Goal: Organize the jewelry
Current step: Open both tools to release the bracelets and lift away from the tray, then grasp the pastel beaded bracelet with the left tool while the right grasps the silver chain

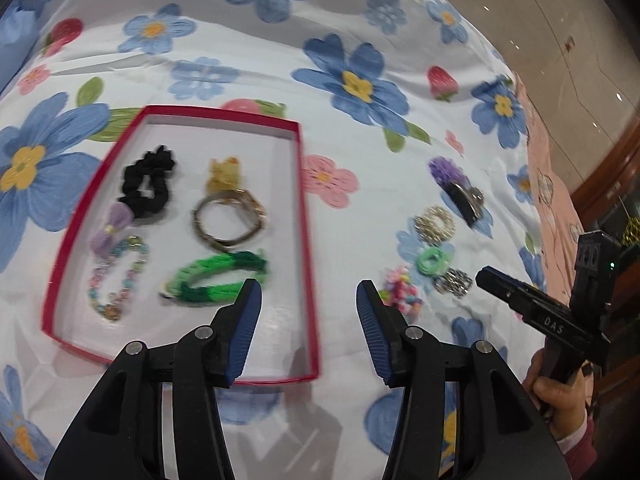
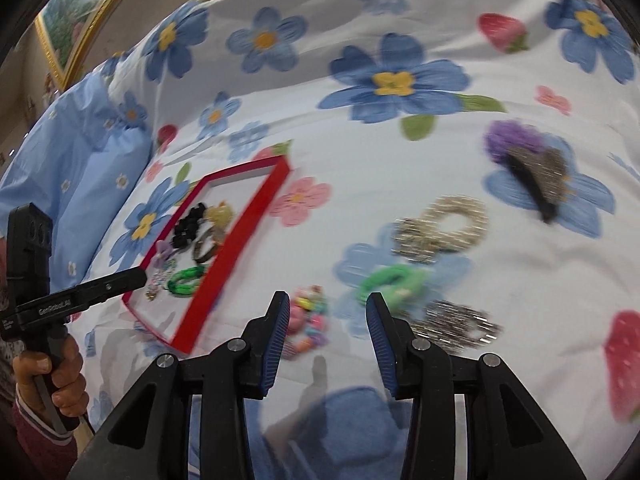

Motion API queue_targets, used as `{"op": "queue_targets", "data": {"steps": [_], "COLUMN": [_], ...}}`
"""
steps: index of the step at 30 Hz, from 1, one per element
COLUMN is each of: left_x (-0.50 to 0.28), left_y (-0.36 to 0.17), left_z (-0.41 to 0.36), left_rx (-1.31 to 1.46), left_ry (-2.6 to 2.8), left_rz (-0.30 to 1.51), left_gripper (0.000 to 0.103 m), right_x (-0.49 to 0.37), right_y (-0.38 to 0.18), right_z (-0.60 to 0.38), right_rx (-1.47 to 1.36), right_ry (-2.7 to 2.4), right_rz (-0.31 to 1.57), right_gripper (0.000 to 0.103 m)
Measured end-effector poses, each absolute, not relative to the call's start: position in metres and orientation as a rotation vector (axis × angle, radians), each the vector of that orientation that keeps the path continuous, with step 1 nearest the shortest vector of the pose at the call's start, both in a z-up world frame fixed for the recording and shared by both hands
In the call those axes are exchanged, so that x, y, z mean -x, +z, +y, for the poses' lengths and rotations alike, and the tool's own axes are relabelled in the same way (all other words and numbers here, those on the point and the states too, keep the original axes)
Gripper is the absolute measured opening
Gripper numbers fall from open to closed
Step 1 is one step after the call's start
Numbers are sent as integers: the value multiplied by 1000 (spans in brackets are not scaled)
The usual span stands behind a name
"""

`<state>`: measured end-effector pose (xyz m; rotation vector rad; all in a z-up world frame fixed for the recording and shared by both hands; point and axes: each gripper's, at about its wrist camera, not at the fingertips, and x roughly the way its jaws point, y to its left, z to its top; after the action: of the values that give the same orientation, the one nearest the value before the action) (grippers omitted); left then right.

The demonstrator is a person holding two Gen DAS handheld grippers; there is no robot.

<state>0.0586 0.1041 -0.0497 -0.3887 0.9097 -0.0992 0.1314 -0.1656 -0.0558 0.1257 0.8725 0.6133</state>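
Both tongs (image 1: 309,292) (image 2: 328,306) parted, empty, loose jewelry perhaps blurred beyond identifying

Motion-blurred purple hair clip (image 2: 528,164) and silver scrunchie (image 2: 444,228); details unreadable.

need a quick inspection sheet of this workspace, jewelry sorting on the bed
surface: floral bedsheet, white with blue flowers, wrinkled
job's things: red tray holds a black scrunchie, yellow clip, bangle, green band, bead bracelet and lilac bow; still loose on the sheet are a purple clip, silver scrunchie, green tie, second silver piece and colourful bead bracelet
clutter: nothing seen
grippers: left tool open, empty, over the tray's near corner; right tool open, empty, over the loose pieces
cables: nothing seen
surroundings: blue pillow, framed picture, tiled floor
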Motion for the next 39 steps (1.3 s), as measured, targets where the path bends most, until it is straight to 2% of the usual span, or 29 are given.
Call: {"op": "queue_targets", "data": {"steps": [12,21,25,28,35,38,39], "left_x": [-67,-76,-86,-95,-110,-115,-116], "left_y": [-50,-63,-72,-80,-101,-108,-109], "left_z": [42,-8,-20,-27,-39,-41,-41], "left_rx": [296,211,187,168,112,94,85], "left_ry": [-209,-307,-332,-350,-358,-352,-353], "left_rz": [955,1005,1030,1045,1088,1098,1099], "left_gripper": [48,48,48,42,36,25,18], "right_x": [-128,-130,-135,-140,-152,-155,-156], "right_y": [-69,-81,-86,-91,-102,-107,-109], "right_z": [-229,-237,-231,-224,-215,-209,-207], "right_rx": [-172,-173,-121,-71,0,32,45], "right_ry": [505,499,507,516,525,520,519], "right_rz": [881,900,902,909,928,929,926], "right_gripper": [42,43,58,58,58,59,59]}}
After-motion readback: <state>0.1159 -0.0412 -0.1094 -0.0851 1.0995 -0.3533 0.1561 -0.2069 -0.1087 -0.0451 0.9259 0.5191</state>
